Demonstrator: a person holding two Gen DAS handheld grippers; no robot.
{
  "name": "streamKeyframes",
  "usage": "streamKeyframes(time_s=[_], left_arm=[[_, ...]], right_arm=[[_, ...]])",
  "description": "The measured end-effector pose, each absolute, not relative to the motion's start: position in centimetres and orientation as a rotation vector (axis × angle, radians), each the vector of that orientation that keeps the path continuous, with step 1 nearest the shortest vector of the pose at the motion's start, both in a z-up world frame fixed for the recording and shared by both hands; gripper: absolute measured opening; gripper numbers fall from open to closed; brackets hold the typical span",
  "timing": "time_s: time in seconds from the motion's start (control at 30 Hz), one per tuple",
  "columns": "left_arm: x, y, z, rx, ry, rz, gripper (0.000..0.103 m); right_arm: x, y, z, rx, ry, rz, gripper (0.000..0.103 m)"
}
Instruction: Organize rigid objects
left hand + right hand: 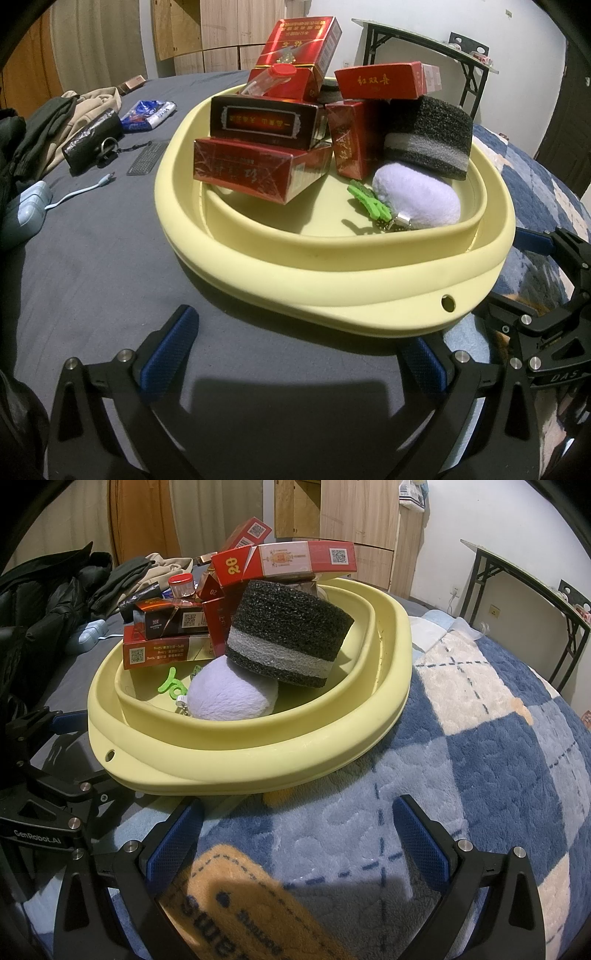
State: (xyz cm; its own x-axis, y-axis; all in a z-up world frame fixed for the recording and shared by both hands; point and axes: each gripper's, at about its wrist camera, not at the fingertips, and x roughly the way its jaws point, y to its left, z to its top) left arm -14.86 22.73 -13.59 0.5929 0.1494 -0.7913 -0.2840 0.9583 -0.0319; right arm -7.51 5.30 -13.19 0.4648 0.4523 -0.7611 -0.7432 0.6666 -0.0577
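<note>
1. The pale yellow basin (325, 295) sits on the bed, straddling the grey sheet (92, 277) and the blue checked blanket (480, 738).
2. It already holds a pile of red cigarette boxes (258, 170) on its far-left side, a red-capped clear vial (275, 75) on top, a black-and-grey foam block (428, 136) to the right, and a lilac plush keychain (417, 201) with a green clip (369, 201) near the front.
3. The left gripper (291, 354) is spread wide and empty, just in front of the basin's near rim.
4. The right gripper (299, 834) is likewise spread and empty over the blanket.
5. Judging by this, gathering looks mostly done; a keyring (109, 149), a small grille-like plate (147, 157), a blue packet (149, 114) and a cable (81, 192) lie outside on the left.
</note>
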Motion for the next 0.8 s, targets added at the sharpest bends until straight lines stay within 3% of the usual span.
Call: streamKeyframes(time_s=[0.8], left_arm=[[-14.91,22.76,-13.51,-0.166,0.902,0.25,0.103]], right_arm=[[-7.5,5.3,-13.19,-0.413,0.79,0.76,0.103]])
